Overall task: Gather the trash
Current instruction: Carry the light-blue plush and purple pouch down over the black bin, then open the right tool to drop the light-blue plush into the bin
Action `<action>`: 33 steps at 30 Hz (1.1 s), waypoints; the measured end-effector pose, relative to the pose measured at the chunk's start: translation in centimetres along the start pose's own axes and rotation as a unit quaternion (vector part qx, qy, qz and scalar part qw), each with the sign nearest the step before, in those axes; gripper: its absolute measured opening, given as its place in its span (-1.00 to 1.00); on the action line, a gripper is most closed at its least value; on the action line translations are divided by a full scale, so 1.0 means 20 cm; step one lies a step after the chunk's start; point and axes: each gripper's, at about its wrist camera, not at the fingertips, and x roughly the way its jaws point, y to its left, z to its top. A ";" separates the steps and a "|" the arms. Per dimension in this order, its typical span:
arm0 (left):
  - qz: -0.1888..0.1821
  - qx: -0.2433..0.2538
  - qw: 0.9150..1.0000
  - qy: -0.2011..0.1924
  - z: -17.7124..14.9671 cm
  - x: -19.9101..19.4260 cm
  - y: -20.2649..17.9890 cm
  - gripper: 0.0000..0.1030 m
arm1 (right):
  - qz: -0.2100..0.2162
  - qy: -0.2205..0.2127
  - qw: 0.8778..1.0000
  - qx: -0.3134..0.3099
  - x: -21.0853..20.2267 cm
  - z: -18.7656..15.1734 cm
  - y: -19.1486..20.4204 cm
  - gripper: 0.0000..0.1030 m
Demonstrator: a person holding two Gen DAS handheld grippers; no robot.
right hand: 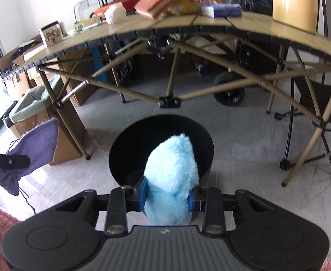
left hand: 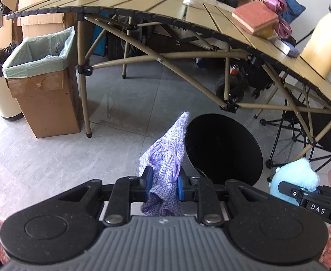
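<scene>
Carrying step, both loads poised for drop. Left claw (left hand: 163,186) pinches purple cloth (left hand: 165,158) beside black bin (left hand: 224,149); right claw (right hand: 168,197) pinches blue plush (right hand: 172,176) above the bin's mouth. Next move probably calls for centring, then releasing.

"DAS" in white letters on the black right gripper (left hand: 309,199) body; ".AI", cut off, on the black left gripper (right hand: 9,161) side

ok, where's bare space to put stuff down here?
Bare grey floor between the bag-lined cardboard box and round black bin; also the tan slatted tabletop's near-left stretch. Its right end is crowded: red sponge block, yellow jug.
</scene>
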 end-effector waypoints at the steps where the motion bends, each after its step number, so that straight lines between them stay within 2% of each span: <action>1: 0.001 0.002 1.000 0.002 0.00 0.01 -0.01 -0.58 | -0.001 0.007 1.000 0.002 0.01 -0.01 -0.01 -0.37; 9: 0.006 0.012 1.000 0.019 0.01 0.08 -0.08 -0.58 | -0.015 0.053 0.998 0.019 0.08 -0.04 -0.07 -0.37; 14: 0.008 0.012 0.999 0.031 0.02 0.13 -0.10 -0.58 | -0.017 0.067 0.997 0.028 0.13 -0.03 -0.10 -0.37; 23: 0.018 0.004 0.998 0.057 0.10 0.28 -0.14 -0.58 | -0.009 0.079 0.996 0.050 0.26 0.08 -0.10 -0.37; 33: 0.006 0.004 0.997 0.078 0.18 0.40 -0.21 -0.58 | -0.002 0.097 0.994 0.048 0.45 0.21 -0.04 -0.36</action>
